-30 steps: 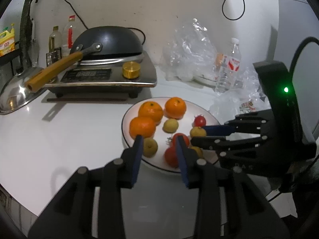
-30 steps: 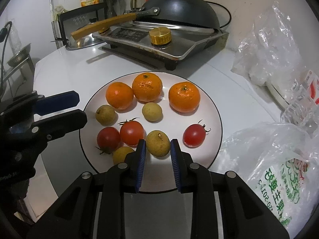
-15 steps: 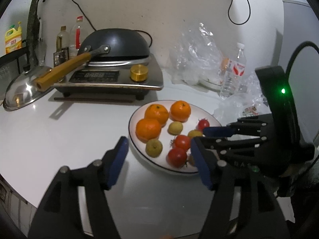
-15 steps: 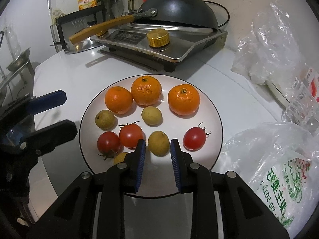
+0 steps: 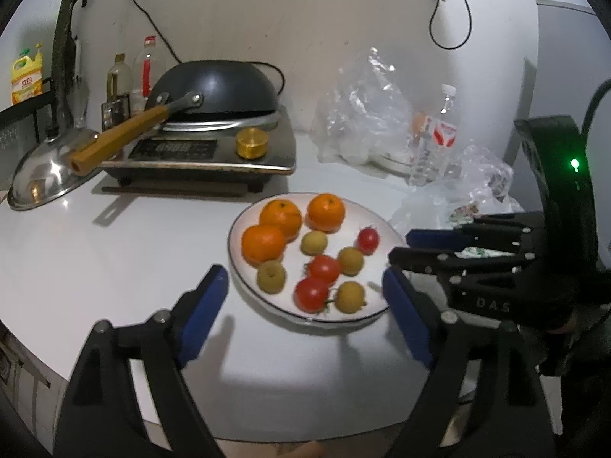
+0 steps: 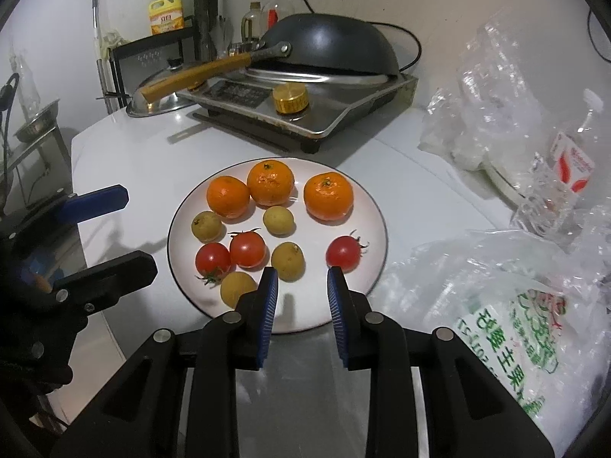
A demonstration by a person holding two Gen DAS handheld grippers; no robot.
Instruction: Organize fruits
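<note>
Fruit (image 6: 280, 219) lies on a plate (image 6: 372, 206) just ahead of both grippers. Left gripper (image 5: 305, 292) has just been opening, wide and empty; right gripper (image 6: 299, 282) narrow, nothing between its pads.

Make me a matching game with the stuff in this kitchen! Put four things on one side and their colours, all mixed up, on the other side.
Things:
1. oranges
2. tomatoes
3. wok
4. round knob on the cooker

Colours:
A. black
B. red
C. gold
D. orange

Right pairs: 1-D, 2-B, 3-A, 4-C
</note>
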